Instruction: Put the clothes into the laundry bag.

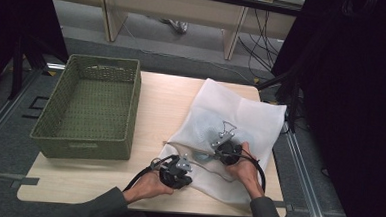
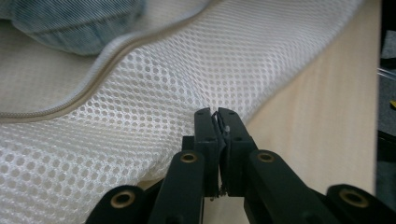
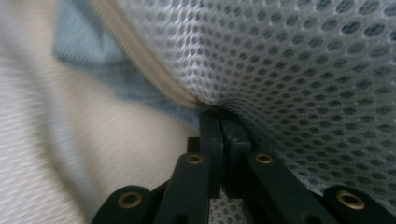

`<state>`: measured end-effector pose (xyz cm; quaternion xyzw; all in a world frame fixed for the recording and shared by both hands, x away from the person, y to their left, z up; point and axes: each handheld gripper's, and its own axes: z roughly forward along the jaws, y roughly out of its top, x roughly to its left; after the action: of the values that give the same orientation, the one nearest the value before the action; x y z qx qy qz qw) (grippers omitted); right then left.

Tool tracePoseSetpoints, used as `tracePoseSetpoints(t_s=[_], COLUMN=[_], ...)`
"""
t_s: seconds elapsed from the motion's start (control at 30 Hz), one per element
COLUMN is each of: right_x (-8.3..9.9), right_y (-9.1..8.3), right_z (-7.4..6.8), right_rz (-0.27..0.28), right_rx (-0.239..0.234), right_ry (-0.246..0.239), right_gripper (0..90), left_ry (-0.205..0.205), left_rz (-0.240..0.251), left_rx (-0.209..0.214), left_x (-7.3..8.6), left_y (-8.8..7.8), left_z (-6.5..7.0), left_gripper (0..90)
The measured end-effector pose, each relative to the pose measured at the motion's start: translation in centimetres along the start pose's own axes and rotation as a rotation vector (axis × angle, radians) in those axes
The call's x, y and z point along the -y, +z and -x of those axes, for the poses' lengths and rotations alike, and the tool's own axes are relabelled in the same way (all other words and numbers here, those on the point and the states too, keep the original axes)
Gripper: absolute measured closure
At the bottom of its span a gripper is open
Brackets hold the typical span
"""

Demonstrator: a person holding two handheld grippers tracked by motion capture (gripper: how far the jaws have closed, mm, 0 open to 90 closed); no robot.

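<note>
Mesh bag (image 1: 240, 121) lay right of the basket (image 1: 88, 108). Left gripper (image 2: 217, 114) pinched its edge; right gripper (image 3: 219, 114) clamped its zipper seam (image 3: 140, 60).

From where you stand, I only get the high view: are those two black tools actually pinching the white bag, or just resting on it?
Observer: Pinching. The left gripper has its jaws closed on the mesh bag at its edge by the table.
Operator: And the other one?
Observer: The right gripper is closed on the mesh right beside the bag's zipper.
Operator: Is anything inside the bag?
Observer: Yes, a blue, denim-like fabric shows at the opening behind the zipper.
</note>
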<state>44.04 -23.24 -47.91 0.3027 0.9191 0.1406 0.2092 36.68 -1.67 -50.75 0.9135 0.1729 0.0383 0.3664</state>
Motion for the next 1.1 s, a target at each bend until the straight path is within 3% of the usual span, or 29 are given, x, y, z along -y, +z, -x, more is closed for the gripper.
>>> tracePoseSetpoints(t_s=[0.03, 0.13, 0.2, 0.23, 0.27, 0.37, 0.4, 0.47, 0.5, 0.53, 0.57, 0.6, 0.7, 0.77, 0.8, 0.83, 0.87, 0.9, 0.93, 0.97, 1.0, 1.03, 1.1], right_x=[-0.3, -0.8, -1.1, -1.1, -1.1, -0.7, -0.6, 0.0, 0.0, 0.1, 0.3, 0.4, 0.6, 0.6, 0.6, 0.7, 0.7, 0.7, 0.8, 0.9, 1.0, 1.1, 1.2], right_y=[0.3, 0.9, 1.2, 1.3, 1.4, 0.9, 0.5, -0.8, -0.8, -1.1, -1.9, -2.2, -3.8, -4.4, -4.7, -4.9, -5.1, -5.1, -5.4, -5.7, -5.9, -5.9, -6.3], right_z=[0.2, 1.4, 2.3, 2.7, 3.0, 3.1, 2.9, 2.9, 2.9, 3.0, 2.5, 2.5, 1.8, 1.6, 1.4, 1.3, 1.1, 1.1, 0.7, 0.7, 0.7, 0.8, 0.7], right_rz=[-0.002, -0.004, 0.003, 0.009, 0.017, 0.039, 0.042, 0.087, 0.087, 0.106, 0.094, 0.118, 0.143, 0.156, 0.159, 0.164, 0.176, 0.176, 0.175, 0.176, 0.183, 0.214, 0.213], right_rx=[0.016, 0.026, 0.043, 0.041, 0.024, 0.001, 0.003, -0.035, -0.035, -0.055, -0.062, -0.074, -0.085, -0.095, -0.103, -0.115, -0.138, -0.138, -0.156, -0.158, -0.176, -0.200, -0.228], right_ry=[-0.001, 0.017, 0.032, 0.036, 0.044, 0.043, 0.054, 0.043, 0.043, 0.023, 0.062, 0.051, 0.059, 0.055, 0.055, 0.057, 0.046, 0.046, 0.089, 0.065, 0.062, 0.028, 0.020], right_gripper=[89.9, 89.8, 89.8, 89.8, 89.8, 90.0, 90.0, 90.0, 90.0, 90.0, 90.0, 90.0, 90.0, 90.0, 90.0, 90.0, 90.0, 90.0, 90.0, 90.0, 90.0, 90.0, 90.0], left_ry=[-0.026, -0.005, 0.002, 0.036, -0.002, 0.019, -0.005, -0.045, -0.045, -0.097, -0.121, -0.119, -0.182, -0.172, -0.265, -0.438, -0.698, -0.698, -0.707, -0.705, -0.228, -0.226, -0.233], left_rz=[0.022, -0.002, 0.001, -0.028, -0.005, -0.025, -0.002, 0.045, 0.045, 0.072, 0.098, 0.110, 0.143, 0.123, 0.224, 0.349, 0.672, 0.672, 0.674, 0.688, 0.123, 0.120, 0.122], left_rx=[-0.009, 0.001, -0.016, -0.005, -0.015, -0.001, -0.012, -0.038, -0.038, -0.084, -0.093, -0.106, -0.119, -0.143, -0.144, -0.112, -0.115, -0.115, -0.173, -0.181, -0.227, -0.237, -0.253], left_x=[0.1, 0.0, 0.0, -0.1, -0.1, -0.2, -0.3, -0.8, -0.8, -1.1, -1.3, -1.6, -2.3, -2.9, -3.4, -4.1, -6.5, -6.5, -7.0, -7.4, -5.3, -5.7, -6.3], left_y=[0.1, 0.0, 0.0, -0.1, 0.0, -0.1, -0.1, -0.7, -0.7, -1.1, -1.3, -1.6, -1.5, -0.9, 0.3, 1.9, 4.4, 4.4, 5.1, 5.7, 2.7, 3.1, 4.0], left_z=[0.3, 0.6, 1.1, 1.0, 1.2, 1.1, 1.2, 0.7, 0.7, 0.5, 0.2, -0.3, -1.3, -1.9, -1.5, -0.5, 0.1, 0.1, -0.7, -1.1, -4.1, -4.5, -5.0], left_gripper=[86.3, 86.2, 85.6, 85.1, 84.1, 80.2, 79.0, 73.9, 70.0, 70.0, 65.4, 64.8, 60.8, 61.1, 61.1, 61.5, 65.3, 67.3, 67.3, 71.2, 74.5, 77.1, 80.3])
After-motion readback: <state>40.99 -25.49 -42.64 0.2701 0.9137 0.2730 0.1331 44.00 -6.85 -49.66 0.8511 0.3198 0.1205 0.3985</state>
